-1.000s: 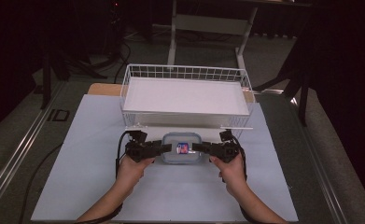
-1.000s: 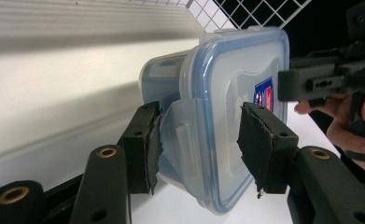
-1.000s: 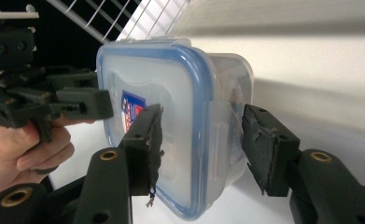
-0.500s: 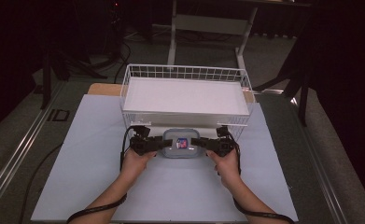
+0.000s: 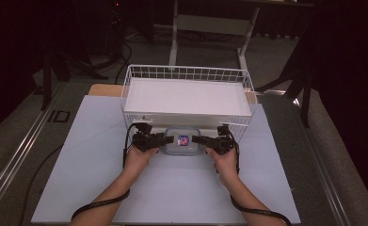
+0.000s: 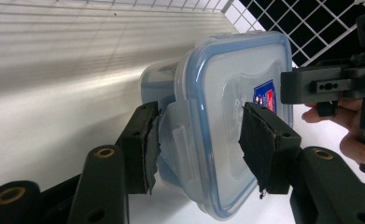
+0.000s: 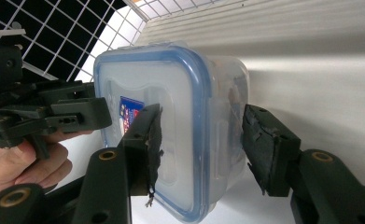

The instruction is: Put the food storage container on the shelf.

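Note:
A clear plastic container (image 5: 183, 141) with a blue-rimmed lid and a small sticker is held between both grippers, close to the front wall of the white wire basket (image 5: 186, 70). My left gripper (image 5: 170, 140) is shut on its left side. In the left gripper view the container (image 6: 227, 107) sits between the pads (image 6: 147, 144), one on the side latch and one on the lid. My right gripper (image 5: 196, 139) is shut on the right side. In the right gripper view the container (image 7: 171, 84) is clamped the same way, lid and body between the jaws.
The basket has a white liner and stands at the far middle of a pale mat (image 5: 87, 155). Its wire mesh (image 6: 311, 28) rises right behind the container. The opposite gripper (image 6: 329, 84) and hand (image 7: 26, 168) appear past the container. Table legs stand beyond the basket.
Both grippers have carried the container away from the person, closer to the basket's front wall. The grip on it looks the same.

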Demonstrator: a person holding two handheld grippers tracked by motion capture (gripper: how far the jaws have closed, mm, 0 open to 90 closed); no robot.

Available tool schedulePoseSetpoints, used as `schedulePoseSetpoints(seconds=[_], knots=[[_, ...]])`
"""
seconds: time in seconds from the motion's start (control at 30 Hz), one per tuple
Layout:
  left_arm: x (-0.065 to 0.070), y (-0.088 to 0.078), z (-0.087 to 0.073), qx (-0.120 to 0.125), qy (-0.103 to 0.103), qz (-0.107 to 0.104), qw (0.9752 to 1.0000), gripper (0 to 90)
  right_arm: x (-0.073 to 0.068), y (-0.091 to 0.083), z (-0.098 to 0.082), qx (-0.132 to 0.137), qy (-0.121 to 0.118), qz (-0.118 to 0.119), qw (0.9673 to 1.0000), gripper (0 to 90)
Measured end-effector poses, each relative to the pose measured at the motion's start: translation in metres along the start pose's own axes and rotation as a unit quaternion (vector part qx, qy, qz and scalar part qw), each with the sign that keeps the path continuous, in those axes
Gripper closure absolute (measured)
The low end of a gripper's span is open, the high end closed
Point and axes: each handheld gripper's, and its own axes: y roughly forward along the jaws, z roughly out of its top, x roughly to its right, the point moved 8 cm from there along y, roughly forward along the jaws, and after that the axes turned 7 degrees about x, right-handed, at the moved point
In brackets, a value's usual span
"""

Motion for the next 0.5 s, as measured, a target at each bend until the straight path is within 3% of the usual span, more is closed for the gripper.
schedulePoseSetpoints(seconds=[0.07,0.1,0.2,0.3,0.33,0.37,0.5], knots=[[0.0004,0.0005,0.0008,-0.002,-0.002,-0.003,1.0,49.5,0.0012,0.0013,0.0011,0.002,-0.003,0.0,1.0,47.8],[-0.0059,0.0005,0.0026,0.0,0.019,0.006,0.9998,49.5,0.0012,0.0013,0.0011,0.002,-0.003,0.0,1.0,47.8],[-0.0044,0.0024,0.0036,0.005,-0.004,-0.007,1.0,49.4,0.0032,0.0036,0.0053,0.018,0.004,-0.003,0.9998,47.4],[-0.0056,0.0035,0.0047,0.004,0.004,-0.013,0.9999,49.1,0.0039,0.0044,0.0061,0.021,0.007,-0.006,0.9997,46.9],[-0.0061,0.004,0.0054,0.005,0.005,-0.01,0.9999,48.8,0.0037,0.0054,0.0061,0.024,-0.004,-0.012,0.9996,45.6],[-0.0068,0.0049,0.0068,0.005,0.019,-0.002,0.9998,48.2,0.0034,0.006,0.0063,0.025,-0.007,-0.014,0.9996,44.8],[-0.008,0.0071,0.0101,0.01,0.027,0.015,0.9995,47.2,0.0034,0.0093,0.0064,0.026,-0.015,-0.027,0.9992,41.3]])
